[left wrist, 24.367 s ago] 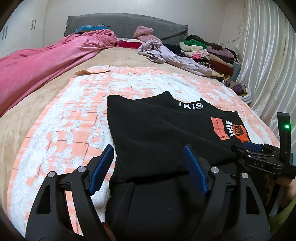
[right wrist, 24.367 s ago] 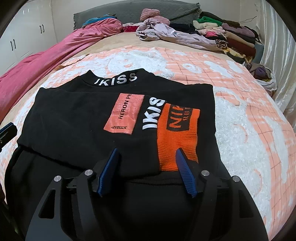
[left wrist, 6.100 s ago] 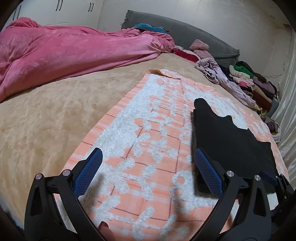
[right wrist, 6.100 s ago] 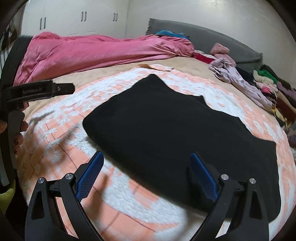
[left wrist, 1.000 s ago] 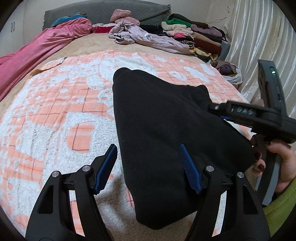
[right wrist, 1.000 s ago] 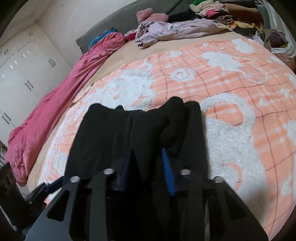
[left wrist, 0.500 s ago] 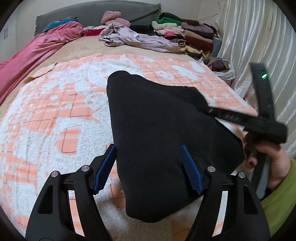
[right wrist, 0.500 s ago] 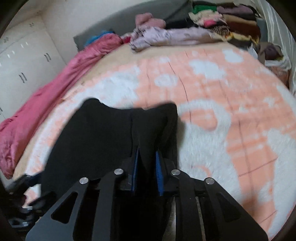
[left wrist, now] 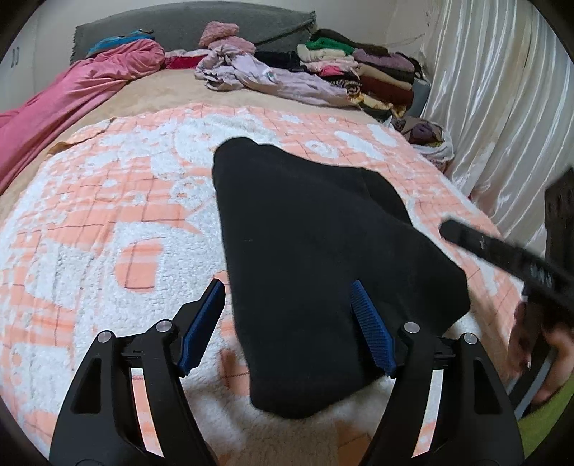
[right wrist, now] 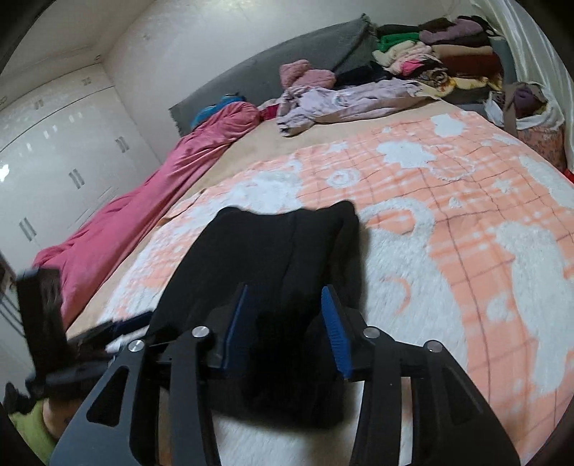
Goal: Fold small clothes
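A black top [left wrist: 305, 233], folded into a long narrow shape, lies on the orange-and-white fleece blanket [left wrist: 107, 215]. My left gripper [left wrist: 285, 286] hovers open over its near end, with the cloth's left edge under the gap and neither pad touching it. My right gripper [right wrist: 284, 288] is at the garment's right-hand fold [right wrist: 272, 251]. Its jaws are opening, the black cloth lies between them, and the pads no longer pinch it. In the left wrist view the right gripper's body [left wrist: 502, 251] and the hand [left wrist: 538, 344] holding it show at the right edge.
A pink duvet [left wrist: 71, 96] lies along the left side of the bed. A lilac garment [left wrist: 272, 79] and a stack of folded clothes [left wrist: 366, 71] sit by the grey headboard [left wrist: 179, 25]. A white curtain [left wrist: 502, 107] hangs on the right, and white wardrobes [right wrist: 53, 161] stand on the left.
The right gripper's jaws, pinched on the black fold before, have spread apart, and the gripper has drawn back from the garment. The left gripper has hardly moved.
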The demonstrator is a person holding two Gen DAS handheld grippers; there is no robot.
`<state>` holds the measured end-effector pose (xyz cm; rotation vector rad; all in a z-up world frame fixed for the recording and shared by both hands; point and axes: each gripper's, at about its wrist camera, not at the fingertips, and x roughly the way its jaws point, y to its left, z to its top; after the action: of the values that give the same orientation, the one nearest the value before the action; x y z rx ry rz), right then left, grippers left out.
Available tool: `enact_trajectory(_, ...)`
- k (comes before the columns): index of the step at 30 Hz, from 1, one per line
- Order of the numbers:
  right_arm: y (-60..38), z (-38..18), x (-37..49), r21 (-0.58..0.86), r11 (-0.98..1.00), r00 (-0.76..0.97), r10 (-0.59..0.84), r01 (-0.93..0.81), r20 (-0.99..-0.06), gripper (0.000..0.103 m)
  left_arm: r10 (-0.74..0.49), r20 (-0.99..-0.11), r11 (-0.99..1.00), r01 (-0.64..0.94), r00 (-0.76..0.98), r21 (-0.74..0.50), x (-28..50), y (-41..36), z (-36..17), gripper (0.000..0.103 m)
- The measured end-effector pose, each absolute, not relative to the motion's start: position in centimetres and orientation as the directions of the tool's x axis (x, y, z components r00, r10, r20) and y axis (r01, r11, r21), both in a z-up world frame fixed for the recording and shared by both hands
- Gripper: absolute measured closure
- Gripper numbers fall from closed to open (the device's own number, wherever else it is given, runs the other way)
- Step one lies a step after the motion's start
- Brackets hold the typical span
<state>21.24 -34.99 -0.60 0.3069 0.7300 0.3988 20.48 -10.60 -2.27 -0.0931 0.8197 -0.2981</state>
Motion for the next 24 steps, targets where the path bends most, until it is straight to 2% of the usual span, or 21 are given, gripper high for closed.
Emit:
enact_trajectory(1,-34.9,-0.6,20.7,0.406,0.879,0.675,0.459,-0.250,-0.578,0.060,-0.294,-0.703,0.955,0.221,0.647,-0.196,20.3,-10.4,-2.1,0.038)
enact_trajectory(3,-34.6,-0.8,19.8,0.404,0.878,0.664,0.463,-0.255,-0.587,0.049,-0.293,-0.699,0.956,0.212,0.652,-0.204,20.0,-10.0,-2.0,0.038)
enact_trajectory(6,-34.0,-1.8,19.7,0.365,0.901,0.647,0.424,-0.234,-0.634,0.049,-0.278,-0.711,0.960,0.204,0.646,-0.190,19.9,-9.9,-2.3,0.038)
enact_trajectory(7,-34.0,-2.4,20.0,0.358,0.907,0.637,0.412,-0.220,-0.652,0.054,-0.275,-0.718,0.961,0.202,0.640,-0.188,20.0,-9.9,-2.5,0.038)
enact_trajectory(8,-34.1,-3.0,20.2,0.376,0.901,0.618,0.424,-0.217,-0.662,0.081,-0.275,-0.722,0.961,0.202,0.635,-0.189,20.0,-9.9,-2.7,0.038)
enact_trajectory(9,-34.2,-3.4,20.2,0.393,0.894,0.610,0.437,-0.214,-0.661,0.084,-0.278,-0.724,0.960,0.202,0.631,-0.192,20.0,-9.9,-2.9,0.038)
enact_trajectory(16,-34.1,-4.9,19.7,0.367,0.915,0.629,0.385,-0.165,-0.676,0.078,-0.272,-0.733,0.962,0.207,0.623,-0.181,19.6,-10.0,-3.3,0.035)
enact_trajectory(21,-33.8,-4.0,19.1,0.326,0.933,0.648,0.343,-0.152,-0.680,0.066,-0.263,-0.732,0.964,0.208,0.628,-0.168,19.2,-9.9,-2.9,0.035)
enact_trajectory(24,-33.5,-3.2,18.3,0.304,0.940,0.668,0.326,-0.154,-0.669,0.066,-0.264,-0.725,0.964,0.205,0.636,-0.171,18.8,-9.7,-2.5,0.035)
